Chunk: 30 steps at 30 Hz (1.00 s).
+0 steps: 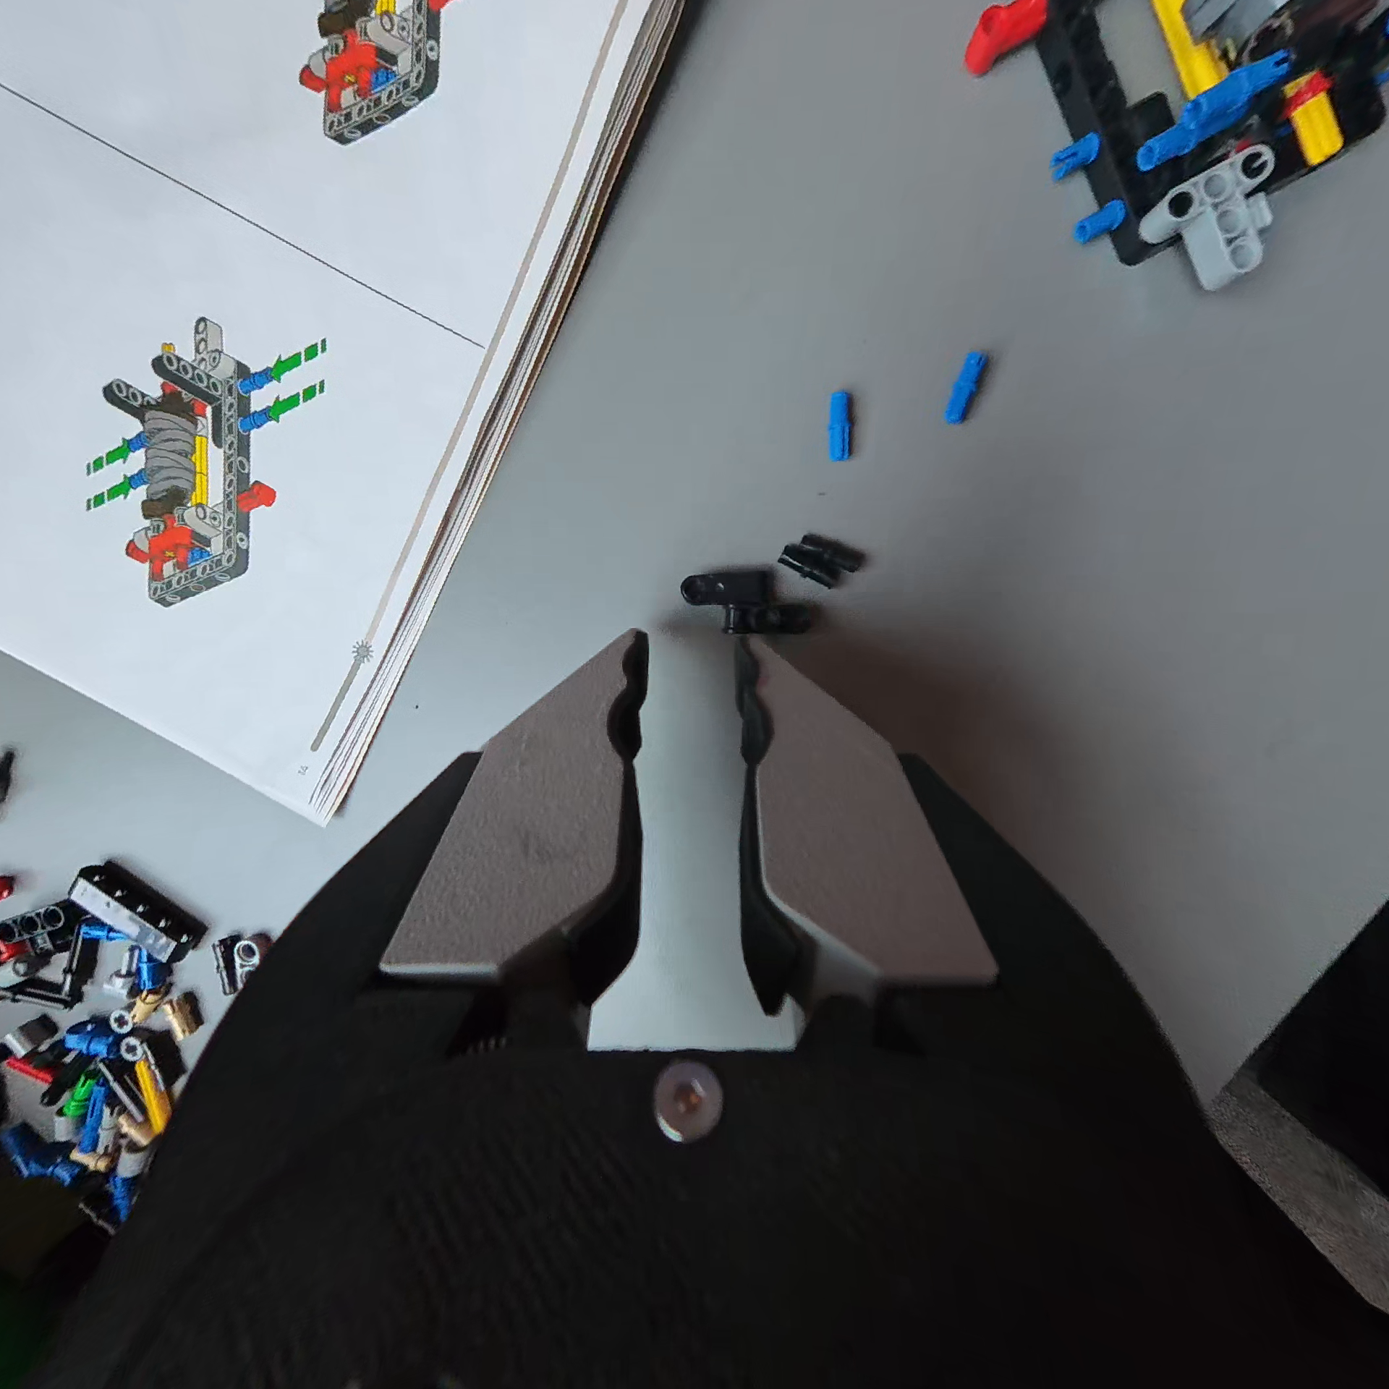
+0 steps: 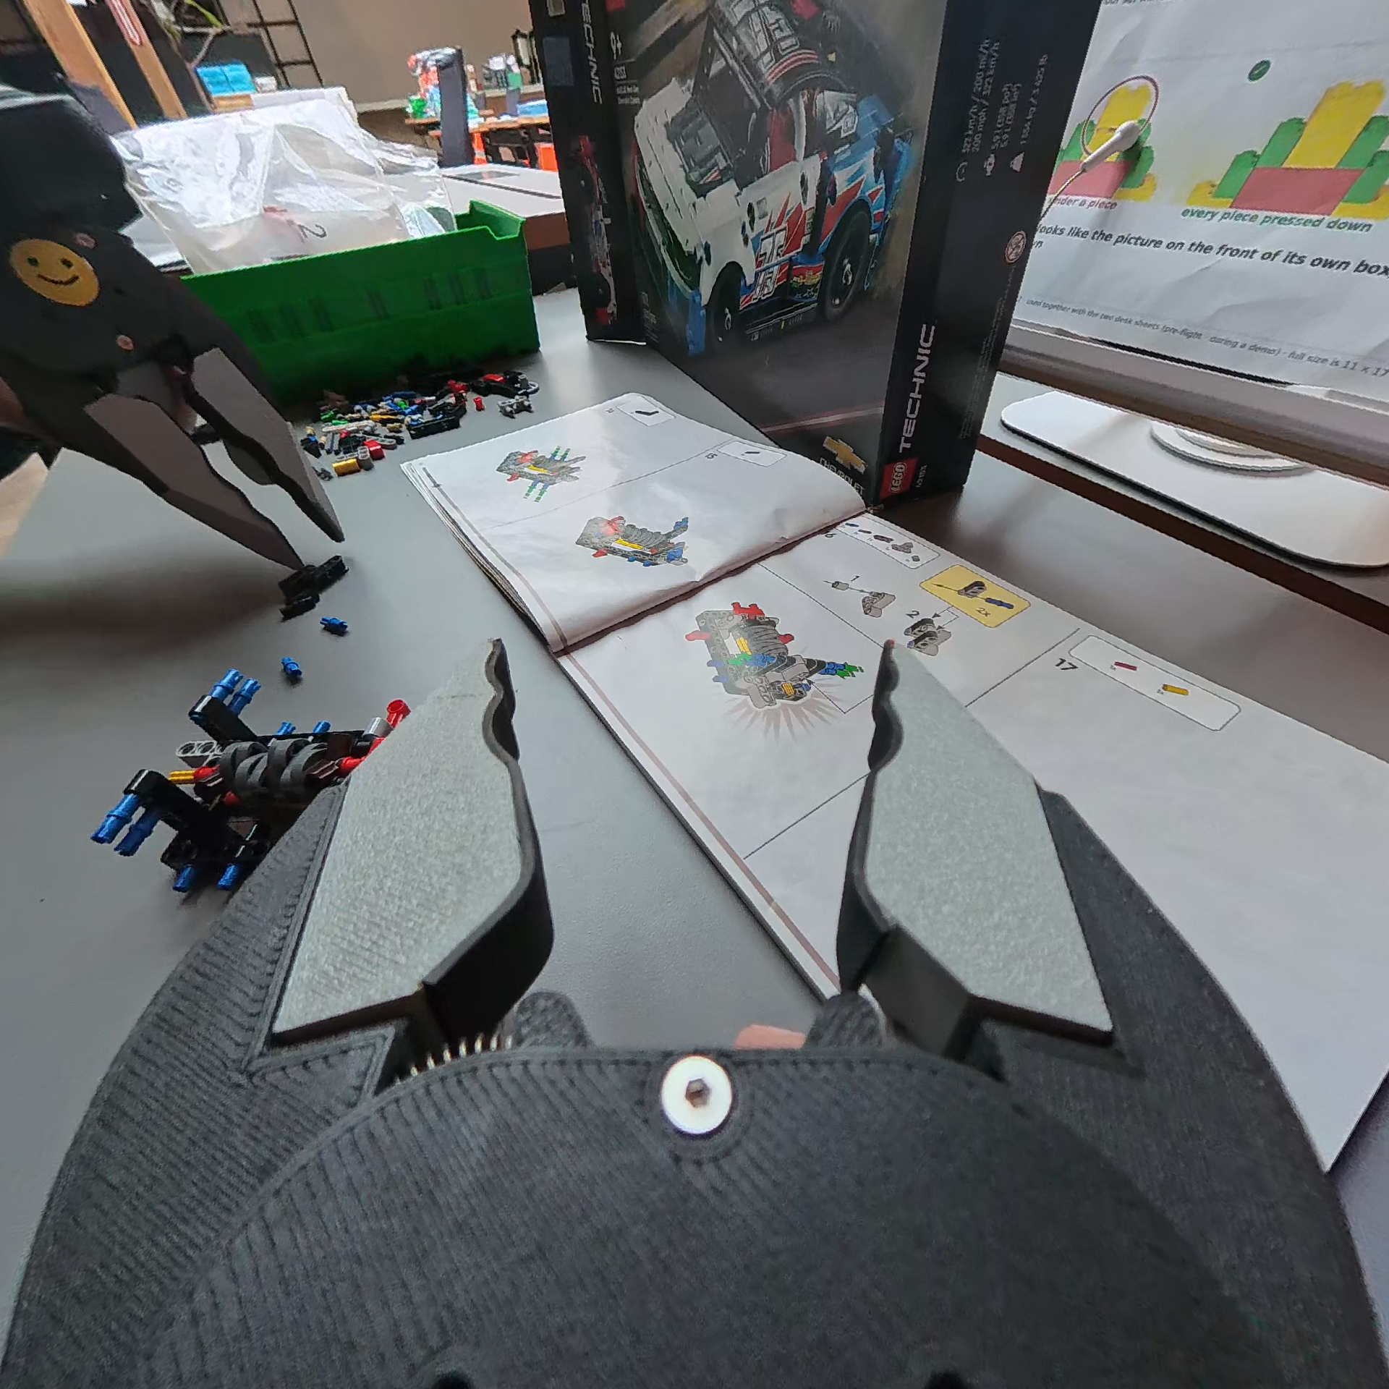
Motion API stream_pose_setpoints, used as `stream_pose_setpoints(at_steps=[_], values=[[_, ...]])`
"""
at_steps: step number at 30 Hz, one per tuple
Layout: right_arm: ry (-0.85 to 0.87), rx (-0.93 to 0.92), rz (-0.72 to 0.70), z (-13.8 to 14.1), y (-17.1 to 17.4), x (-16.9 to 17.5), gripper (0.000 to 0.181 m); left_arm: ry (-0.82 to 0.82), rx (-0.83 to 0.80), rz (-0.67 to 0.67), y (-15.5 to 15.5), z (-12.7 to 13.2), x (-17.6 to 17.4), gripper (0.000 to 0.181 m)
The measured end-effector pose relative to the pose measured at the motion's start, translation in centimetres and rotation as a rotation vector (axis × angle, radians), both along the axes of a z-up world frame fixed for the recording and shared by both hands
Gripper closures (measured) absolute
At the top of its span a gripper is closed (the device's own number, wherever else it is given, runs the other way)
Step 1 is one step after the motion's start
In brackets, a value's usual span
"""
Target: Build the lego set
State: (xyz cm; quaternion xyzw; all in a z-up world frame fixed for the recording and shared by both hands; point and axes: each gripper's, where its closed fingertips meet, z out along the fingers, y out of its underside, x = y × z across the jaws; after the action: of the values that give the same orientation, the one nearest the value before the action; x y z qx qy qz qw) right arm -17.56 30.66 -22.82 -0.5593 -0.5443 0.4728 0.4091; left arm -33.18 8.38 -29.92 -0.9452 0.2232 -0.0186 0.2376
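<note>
Left gripper (image 1: 691,646) slightly parted, empty, tips just short of black angular connector (image 1: 733,594); ribbed blue pins (image 1: 840,425) at 1 o'clock. Right gripper (image 2: 695,654) wide apart, empty.

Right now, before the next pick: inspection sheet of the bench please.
Surface: grey table, flat.
Job's things: partial model; open instruction booklet; two loose blue pins; small black pieces.
Clutter: loose parts pile; green bin; set box.
Grippers: left hand-held gripper open, tips just short of the black pieces; right hand-held gripper open, empty.
Cables: nothing seen.
Surroundings: plastic bags, printed sheet.
</note>
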Motion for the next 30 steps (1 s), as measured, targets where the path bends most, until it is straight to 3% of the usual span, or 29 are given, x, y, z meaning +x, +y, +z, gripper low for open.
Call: stream_pose_setpoints(at_steps=[5, 18, 21, 23, 26, 30], values=[[0.003, 0.004, 0.007, 0.0, -0.2, 0.0, 0.088, -0.041, 0.098, 0.048, -0.6, 1.3, -1.0, 0.162], [0.002, -0.031, 0.064, 0.0, -0.8, 0.0, 0.079, -0.042, 0.292, 0.332, -4.8, 4.2, -9.1, 0.163], [-0.018, -0.024, 0.124, -0.3, -1.8, 0.1, 0.09, -0.062, 0.31, 0.401, -5.8, 5.2, -10.4, 0.164], [-0.036, -0.013, 0.153, -0.5, -2.4, 0.0, 0.095, -0.037, 0.302, 0.486, -7.0, 5.5, -12.1, 0.176], [-0.04, 0.009, 0.173, -0.6, -2.9, 0.1, 0.123, 0.041, 0.259, 0.624, -9.3, 5.2, -15.0, 0.175], [-0.022, -0.012, 0.17, -0.3, -2.7, 0.2, 0.12, -0.001, 0.226, 0.679, -11.0, 4.5, -15.8, 0.169]])
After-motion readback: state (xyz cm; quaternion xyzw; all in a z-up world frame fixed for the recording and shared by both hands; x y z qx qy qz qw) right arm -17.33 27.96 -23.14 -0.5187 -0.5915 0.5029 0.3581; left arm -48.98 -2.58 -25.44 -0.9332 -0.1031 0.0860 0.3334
